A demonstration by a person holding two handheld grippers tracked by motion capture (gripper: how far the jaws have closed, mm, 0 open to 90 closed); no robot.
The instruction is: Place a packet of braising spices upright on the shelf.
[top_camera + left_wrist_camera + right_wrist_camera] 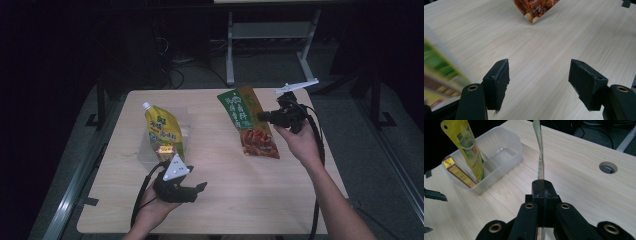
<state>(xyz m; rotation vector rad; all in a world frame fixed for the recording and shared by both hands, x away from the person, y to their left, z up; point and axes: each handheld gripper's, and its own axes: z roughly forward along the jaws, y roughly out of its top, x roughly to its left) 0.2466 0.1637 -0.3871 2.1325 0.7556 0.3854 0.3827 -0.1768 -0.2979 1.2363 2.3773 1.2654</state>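
Two grippers: right gripper [263, 116] jaws pinching the green snack packet [248, 122]; left gripper [539, 82] jaws spread, empty.

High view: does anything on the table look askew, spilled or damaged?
Nothing is spilled or damaged. The green and orange packet is off the table, pinched edge-on in the right gripper. The yellow spout pouch and a small box lean in the clear plastic bin. The left gripper is open and holds nothing.
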